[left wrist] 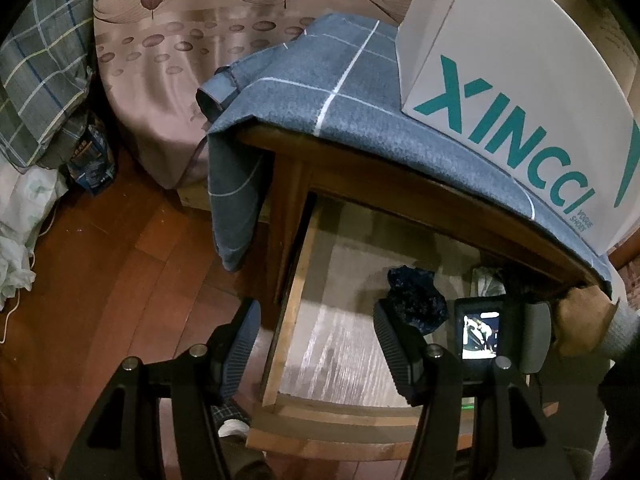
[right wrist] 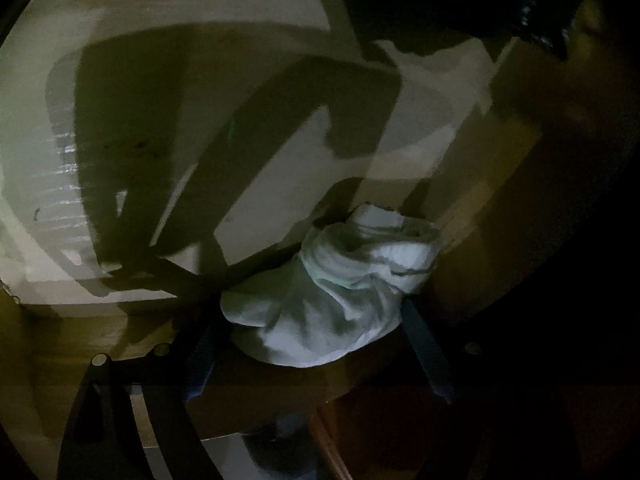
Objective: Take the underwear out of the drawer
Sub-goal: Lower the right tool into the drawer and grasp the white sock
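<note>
- Inside the open drawer [left wrist: 320, 344], right gripper [right wrist: 316, 344] sat low over a pale bundled garment [right wrist: 332, 292], fingers spread wide on either side of it, not closed, nothing gripped yet.
- Pale garment lay between the right fingers and extended forward from them toward the drawer's corner; long axis ran roughly along the fingers, tilted up-right.
- Right hand was clearly nearer; judged next move as closing on the bundle.
- Left gripper [left wrist: 316, 344] hovered above the drawer's left side, wide open, empty.
- Left view alone showed a dark blue garment [left wrist: 416, 300] on the drawer floor, the blue checked cloth [left wrist: 320, 80] and white shoe box [left wrist: 512, 80] on top, plus the right tool's screen.
- Right view alone showed the pale bundle clearly; dim, dark garment only at top edge.
</note>
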Motion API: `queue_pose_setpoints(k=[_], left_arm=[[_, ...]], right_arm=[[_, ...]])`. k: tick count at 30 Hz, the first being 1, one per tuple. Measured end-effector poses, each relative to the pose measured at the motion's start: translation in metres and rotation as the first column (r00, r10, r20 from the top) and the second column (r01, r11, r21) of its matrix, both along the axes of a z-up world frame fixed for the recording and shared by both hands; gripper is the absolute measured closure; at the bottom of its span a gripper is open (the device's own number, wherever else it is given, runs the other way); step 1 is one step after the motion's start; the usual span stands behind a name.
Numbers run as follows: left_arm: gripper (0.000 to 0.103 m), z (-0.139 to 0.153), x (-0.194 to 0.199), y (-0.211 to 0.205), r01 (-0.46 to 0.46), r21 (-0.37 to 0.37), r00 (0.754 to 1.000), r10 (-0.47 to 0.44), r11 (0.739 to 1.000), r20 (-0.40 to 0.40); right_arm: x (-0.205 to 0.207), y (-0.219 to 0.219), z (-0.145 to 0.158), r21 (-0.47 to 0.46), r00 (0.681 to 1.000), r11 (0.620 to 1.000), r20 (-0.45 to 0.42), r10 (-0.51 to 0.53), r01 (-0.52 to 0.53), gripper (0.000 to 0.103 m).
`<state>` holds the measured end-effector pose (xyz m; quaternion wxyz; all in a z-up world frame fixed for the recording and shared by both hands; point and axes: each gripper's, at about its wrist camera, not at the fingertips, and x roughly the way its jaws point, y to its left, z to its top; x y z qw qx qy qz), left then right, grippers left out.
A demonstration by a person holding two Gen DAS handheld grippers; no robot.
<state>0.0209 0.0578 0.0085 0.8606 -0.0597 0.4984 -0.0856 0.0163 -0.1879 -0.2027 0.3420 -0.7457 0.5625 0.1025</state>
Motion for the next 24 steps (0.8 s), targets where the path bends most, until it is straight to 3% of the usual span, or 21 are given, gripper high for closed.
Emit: queue_pose_setpoints(k=[2, 8, 12, 18, 24], left_arm=[[0.043, -0.001, 0.000, 0.000, 0.002, 0.001, 1.000, -0.002, 1.000, -0.004], [0.043, -0.003, 0.001, 0.000, -0.001, 0.004, 1.000, 0.001, 1.000, -0.011], [0.043, -0.006, 0.002, -0.001, 0.004, 0.019, 1.000, -0.004, 1.000, -0.021], [0.043, -0.015, 0.002, -0.011, 0.044, 0.044, 0.998, -0.042, 0.998, -0.051], [0.043, -0.029, 0.001, -0.033, 0.120, 0.074, 0.988, -0.113, 0.990, -0.102]], right_arm=[[0.011, 0.000, 0.003, 0.004, 1.000, 1.000, 0.012, 0.009, -0.009, 0.043], [0.018, 0.014, 0.014, 0.042, 0.999, 0.999, 0.034, -0.033, 0.031, 0.050], [0.023, 0.016, 0.030, 0.137, 0.993, 0.985, 0.049, -0.107, 0.100, 0.053], [0.029, 0.019, 0.059, 0.325, 0.961, 0.911, 0.028, -0.276, 0.252, 0.053], [0.041, 0.011, 0.077, 0.440, 0.923, 0.831, 0.011, -0.384, 0.340, 0.051]])
